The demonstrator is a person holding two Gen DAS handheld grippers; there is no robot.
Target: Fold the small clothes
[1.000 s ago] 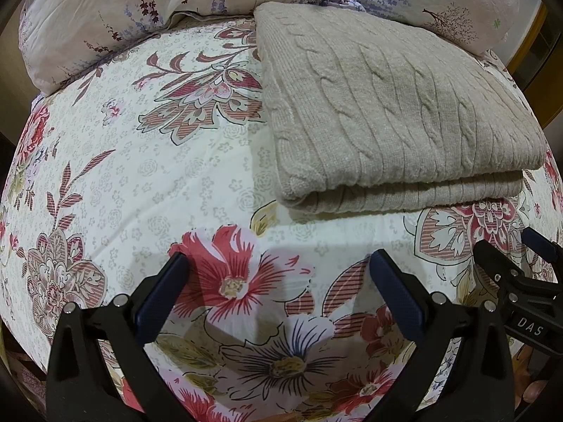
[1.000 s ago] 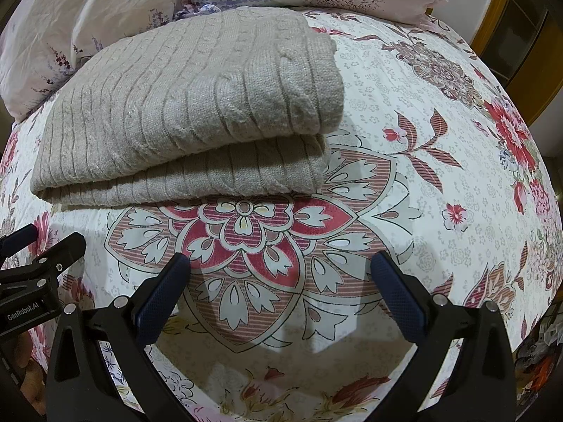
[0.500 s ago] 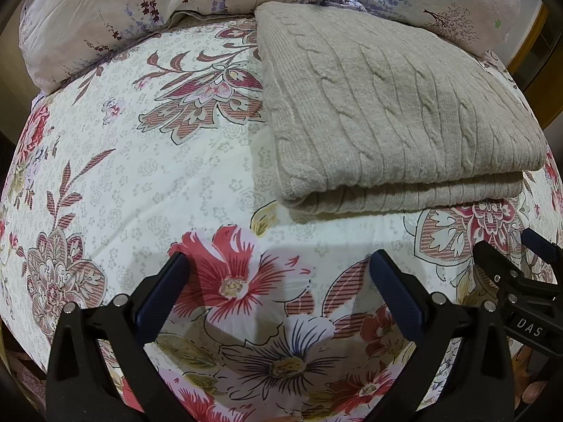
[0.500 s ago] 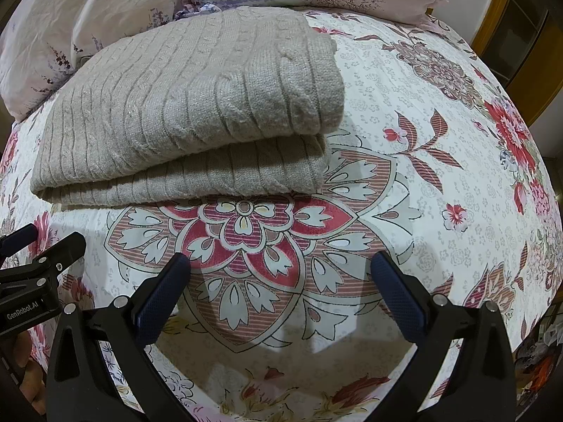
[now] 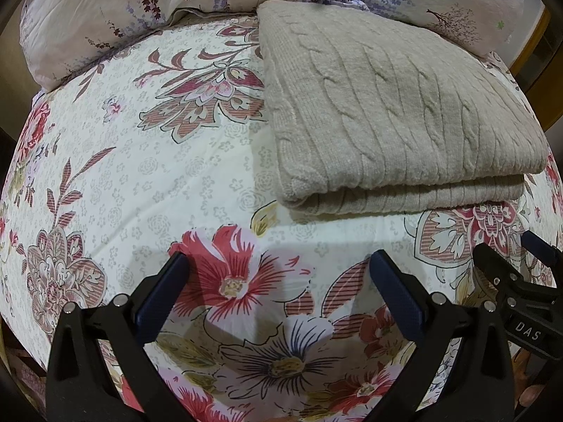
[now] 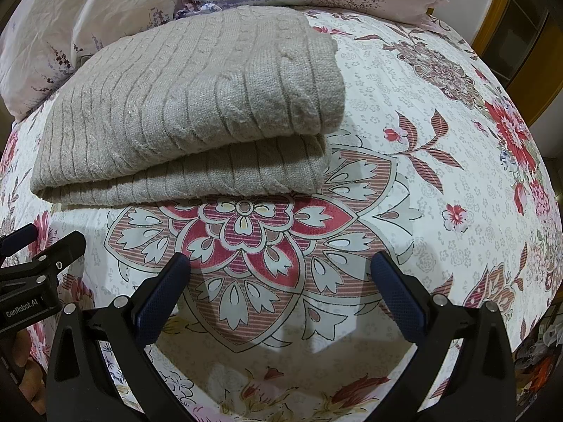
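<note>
Lying folded on the bed (image 5: pixel 147 161): beige cable-knit sweater (image 5: pixel 397 112), doubled over into a thick rectangle, upper layer stacked on a ribbed lower layer, fold edges facing both cameras. Landmark for everything else: that sweater. Behind it, touching its far edge, two pale floral pillows (image 5: pixel 105 10). Under it and all around it, a floral bedsheet with big red and purple blooms.

Hovering short of the sweater's near edge, left tongs (image 5: pixel 278 263), spread wide, blue-padded fingers (image 5: pixel 158 302) well apart, nothing between them but a red flower print. Not touching the sweater. Seen from the left wrist camera, sweater up and to the right, near-left corner closest.

Hovering likewise on the near side of the sweater, right tongs (image 6: pixel 279 263), also spread wide and pinching nothing, framing a red medallion on the sheet just in front of the sweater (image 6: pixel 190 102). Clear gap of sheet between fingertips and knit.

Side by side, both tools: right tongs poking into the left camera's right edge (image 5: pixel 510 281), left tongs showing at the right camera's left edge (image 6: pixel 38 267).

Beyond the sweater to the right, past the bed's edge, a strip of wooden frame (image 6: pixel 506 17).
</note>
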